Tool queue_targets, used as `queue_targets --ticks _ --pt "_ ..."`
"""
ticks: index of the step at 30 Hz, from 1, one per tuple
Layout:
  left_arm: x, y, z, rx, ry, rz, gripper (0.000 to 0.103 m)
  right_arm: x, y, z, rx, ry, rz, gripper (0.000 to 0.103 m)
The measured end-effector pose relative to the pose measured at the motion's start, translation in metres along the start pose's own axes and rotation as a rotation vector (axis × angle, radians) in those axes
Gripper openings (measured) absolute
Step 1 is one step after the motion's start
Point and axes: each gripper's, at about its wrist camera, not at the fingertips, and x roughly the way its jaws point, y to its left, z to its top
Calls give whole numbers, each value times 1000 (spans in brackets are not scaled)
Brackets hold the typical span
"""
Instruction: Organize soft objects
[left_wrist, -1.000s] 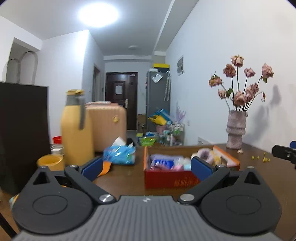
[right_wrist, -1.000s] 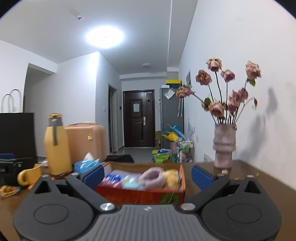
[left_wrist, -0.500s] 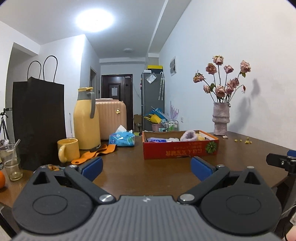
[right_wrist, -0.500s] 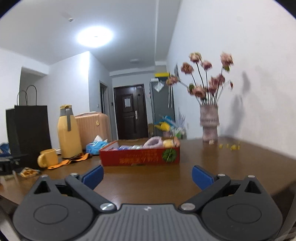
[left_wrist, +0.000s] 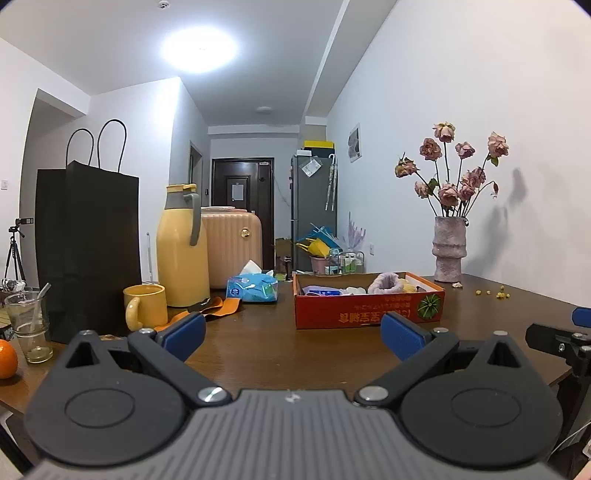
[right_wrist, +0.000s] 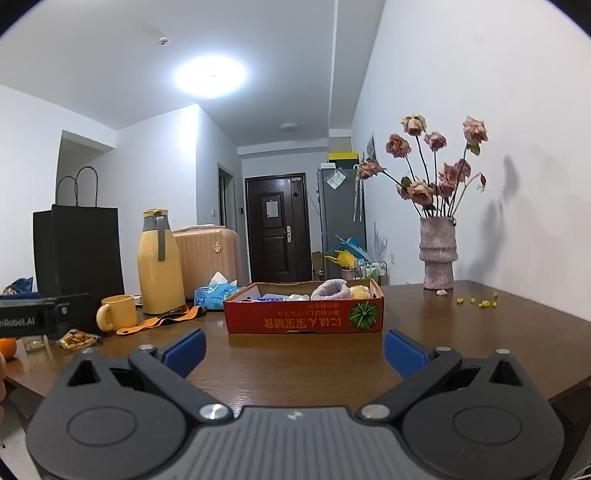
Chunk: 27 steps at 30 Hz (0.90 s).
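Soft items (right_wrist: 330, 289) in red box (right_wrist: 303, 319), far ahead of both grippers; right gripper (right_wrist: 294, 350) nearer, left gripper (left_wrist: 293, 336) alongside, both spread, empty.

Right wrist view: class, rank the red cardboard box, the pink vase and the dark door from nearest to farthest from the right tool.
1. Red cardboard box: on the table, straight ahead of the right tool.
2. Pink vase: at the table's far edge, to the right by the wall.
3. Dark door: at the hallway's end, well beyond the table.
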Motion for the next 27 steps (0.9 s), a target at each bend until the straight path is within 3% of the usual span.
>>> queue_targets --ticks 27 --pt "1 4 2 -7 2 -2 103 3 -1 -1 21 6 -1 103"
